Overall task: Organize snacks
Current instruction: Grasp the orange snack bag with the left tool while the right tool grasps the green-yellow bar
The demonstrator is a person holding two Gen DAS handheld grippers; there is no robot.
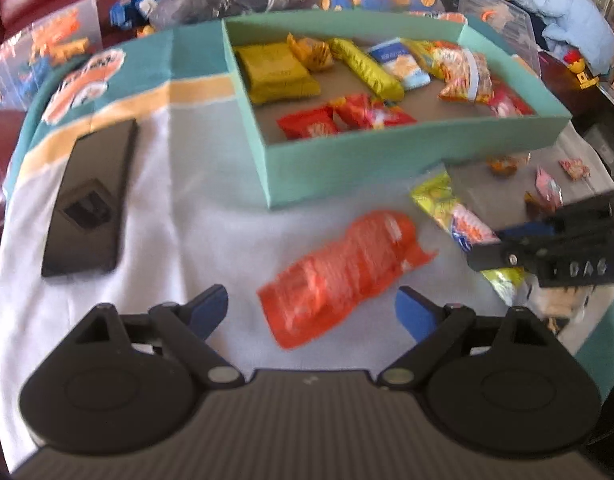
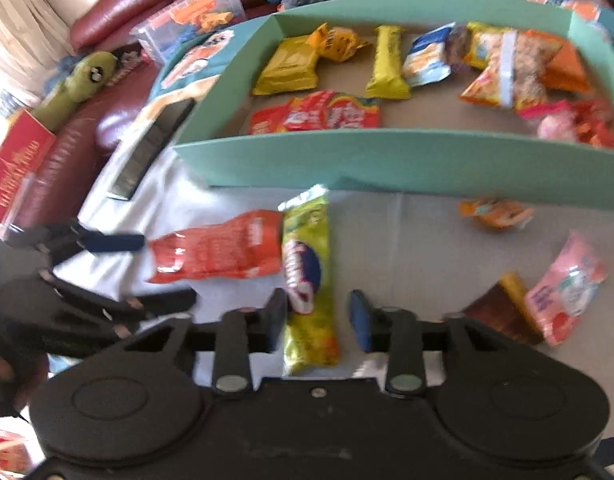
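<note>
Two sets of jaws are over the bench [image 1: 167,220], which has a white cloth on it. My left gripper [image 1: 313,304] has its jaws wide apart. The orange pack [image 1: 339,276] lies flat on the cloth just in front of them, in the gap, and neither jaw touches it. My right gripper [image 2: 318,316] has its jaws close together around the green and yellow pack [image 2: 307,272]. The pack lies long-ways between them. One jaw looks to be touching its edge, and the other has a small gap beside it, so the pack is not squeezed. The two packs touch each other at one end. Behind them sits the big teal box [image 1: 347,160] with low walls. Inside it I see yellow packs [image 1: 279,68] at the back, red packs [image 1: 307,122] at the front, a blue and white pack [image 1: 399,62] and an orange crinkly bag [image 1: 463,76]. The pictures are blurry, so I cannot read any names. A flat black thing [image 1: 91,208] lies on the cloth beside the box. Only the right view shows the pink pack [image 2: 563,292] clearly, with a brown piece [image 2: 499,312] touching it, plus a green soft toy [image 2: 79,80] on the red sofa [image 2: 119,4]. Only the left view shows a puffy light blue coat [image 1: 555,12] far behind the box.
</note>
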